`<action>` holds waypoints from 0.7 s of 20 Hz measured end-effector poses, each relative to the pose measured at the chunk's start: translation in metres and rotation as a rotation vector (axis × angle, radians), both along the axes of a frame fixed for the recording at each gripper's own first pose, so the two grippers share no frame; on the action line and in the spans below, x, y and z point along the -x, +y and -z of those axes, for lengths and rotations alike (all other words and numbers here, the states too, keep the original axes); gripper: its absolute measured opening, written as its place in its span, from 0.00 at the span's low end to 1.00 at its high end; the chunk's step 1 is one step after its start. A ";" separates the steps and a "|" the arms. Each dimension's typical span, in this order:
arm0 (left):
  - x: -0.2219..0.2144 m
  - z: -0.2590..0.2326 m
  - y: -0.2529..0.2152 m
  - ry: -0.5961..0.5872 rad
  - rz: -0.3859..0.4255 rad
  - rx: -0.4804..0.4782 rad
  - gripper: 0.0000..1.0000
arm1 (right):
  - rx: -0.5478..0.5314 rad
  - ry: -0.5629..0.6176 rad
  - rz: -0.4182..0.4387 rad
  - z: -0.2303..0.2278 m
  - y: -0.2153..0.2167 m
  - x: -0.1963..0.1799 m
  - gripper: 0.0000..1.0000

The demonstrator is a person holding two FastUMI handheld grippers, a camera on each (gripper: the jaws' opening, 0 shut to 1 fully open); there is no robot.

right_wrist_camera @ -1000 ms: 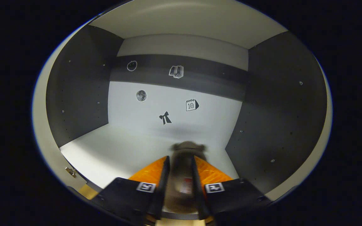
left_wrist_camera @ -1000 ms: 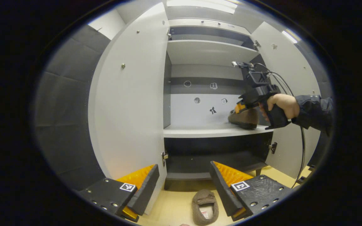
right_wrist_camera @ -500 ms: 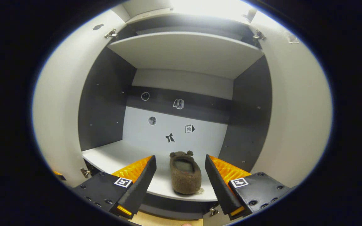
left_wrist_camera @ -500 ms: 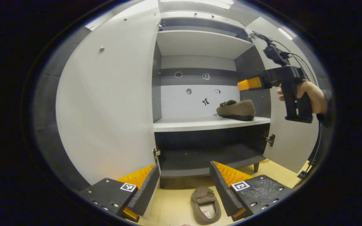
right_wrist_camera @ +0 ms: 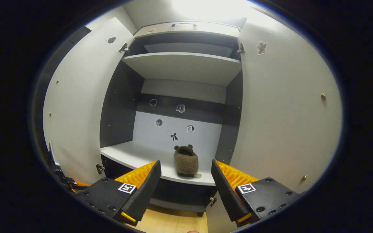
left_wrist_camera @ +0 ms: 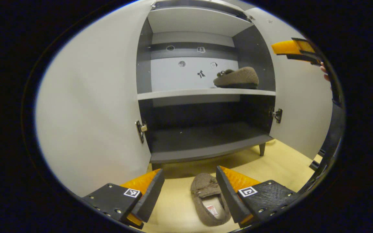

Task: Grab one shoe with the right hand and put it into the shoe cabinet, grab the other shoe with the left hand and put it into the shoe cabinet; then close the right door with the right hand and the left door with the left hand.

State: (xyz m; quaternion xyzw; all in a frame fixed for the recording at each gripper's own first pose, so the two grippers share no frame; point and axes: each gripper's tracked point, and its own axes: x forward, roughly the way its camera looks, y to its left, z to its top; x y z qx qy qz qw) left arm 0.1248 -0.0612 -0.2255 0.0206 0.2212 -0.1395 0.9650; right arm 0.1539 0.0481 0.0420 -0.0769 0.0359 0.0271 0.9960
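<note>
On the wood floor point(left_wrist_camera: 280, 165) before the open cabinet point(left_wrist_camera: 206, 142), one shoe point(left_wrist_camera: 207, 202), partly hidden behind left tongs point(left_wrist_camera: 189, 194) spread wide and empty. Up on the white shelf point(right_wrist_camera: 134, 153), a second shoe point(right_wrist_camera: 186, 160), toe inward, beyond right tongs point(right_wrist_camera: 186, 189), likewise agape, nothing gripped. Both doors point(right_wrist_camera: 283, 123) swung open; five stickers on the back panel, small and hard to read.
</note>
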 end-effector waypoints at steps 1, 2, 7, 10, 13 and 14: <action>0.003 0.012 0.000 0.028 0.005 -0.008 0.94 | -0.001 0.004 0.007 0.003 -0.003 0.006 0.98; 0.007 0.026 0.000 0.062 0.007 -0.015 0.94 | -0.007 0.013 0.013 0.006 -0.004 0.011 0.98; 0.022 0.087 0.004 0.208 0.005 -0.054 0.94 | -0.026 0.064 0.037 0.024 -0.011 0.031 0.98; 0.029 0.113 0.008 0.265 -0.002 -0.078 0.94 | -0.023 0.091 0.054 0.030 -0.015 0.039 0.98; 0.029 0.130 0.008 0.305 0.005 -0.069 0.89 | -0.026 0.110 0.069 0.035 -0.020 0.044 0.97; 0.029 0.133 0.004 0.313 0.008 -0.060 0.85 | -0.028 0.115 0.072 0.035 -0.020 0.046 0.97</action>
